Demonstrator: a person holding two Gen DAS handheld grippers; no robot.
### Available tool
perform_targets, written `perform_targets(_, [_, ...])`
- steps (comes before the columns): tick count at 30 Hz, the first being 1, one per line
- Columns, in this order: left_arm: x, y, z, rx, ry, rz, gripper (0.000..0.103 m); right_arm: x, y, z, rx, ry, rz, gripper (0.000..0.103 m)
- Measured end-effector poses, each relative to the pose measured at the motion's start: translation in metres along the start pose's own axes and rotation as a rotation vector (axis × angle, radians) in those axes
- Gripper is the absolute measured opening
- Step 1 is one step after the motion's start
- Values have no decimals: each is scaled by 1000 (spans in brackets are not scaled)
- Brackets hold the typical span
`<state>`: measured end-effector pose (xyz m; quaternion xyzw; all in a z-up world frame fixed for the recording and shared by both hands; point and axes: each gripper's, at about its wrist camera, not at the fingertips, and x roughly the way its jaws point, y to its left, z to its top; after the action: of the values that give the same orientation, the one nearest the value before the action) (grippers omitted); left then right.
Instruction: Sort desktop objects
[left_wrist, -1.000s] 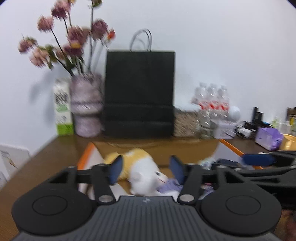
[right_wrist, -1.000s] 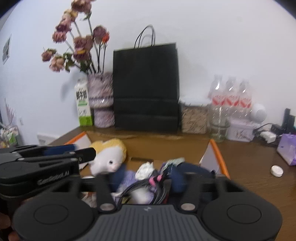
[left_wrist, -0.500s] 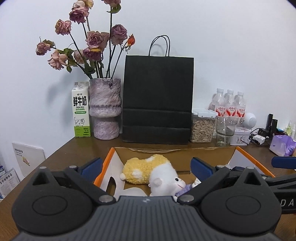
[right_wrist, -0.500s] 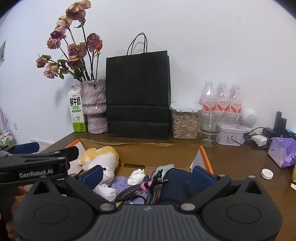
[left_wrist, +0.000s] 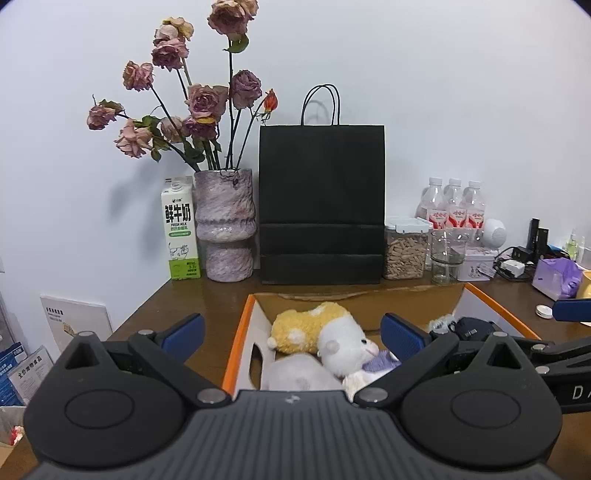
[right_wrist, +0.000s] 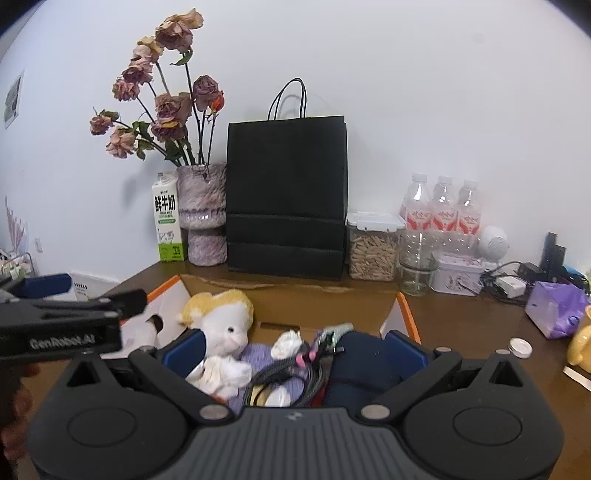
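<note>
An open cardboard box with orange-edged flaps (left_wrist: 236, 339) (right_wrist: 402, 306) sits on the brown desk. In it lie a yellow-and-white plush sheep (left_wrist: 332, 332) (right_wrist: 225, 321), crumpled white tissue (right_wrist: 221, 373), a bundle of dark cables (right_wrist: 288, 369), a dark navy pouch (right_wrist: 362, 362) (left_wrist: 472, 326) and a purple cloth (right_wrist: 258, 350). My left gripper (left_wrist: 291, 332) is open and empty, above the box's left part. My right gripper (right_wrist: 295, 349) is open and empty, above the cables and pouch.
Along the wall stand a milk carton (left_wrist: 181, 232), a vase of dried roses (left_wrist: 225, 225), a black paper bag (left_wrist: 321, 203), a jar of seeds (left_wrist: 406, 247), a glass (left_wrist: 447, 254) and water bottles (left_wrist: 454, 206). A purple tissue pack (right_wrist: 554, 310), a small white cap (right_wrist: 519, 347) and a yellow mug (right_wrist: 581, 343) lie right.
Both grippers have opened wide from a narrower gap a second ago. Both views have risen and steadied; the box contents have not moved.
</note>
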<state>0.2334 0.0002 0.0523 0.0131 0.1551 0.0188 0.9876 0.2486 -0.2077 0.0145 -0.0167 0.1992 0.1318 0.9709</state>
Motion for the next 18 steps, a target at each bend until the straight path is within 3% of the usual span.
perform_targets(9, [-54, 11, -12, -6, 84, -30, 103, -59, 16, -23, -16, 73, 5, 103])
perform_targets(18, [-99, 7, -49, -1, 155, -64, 103, -101, 24, -57, 22, 136, 23, 103])
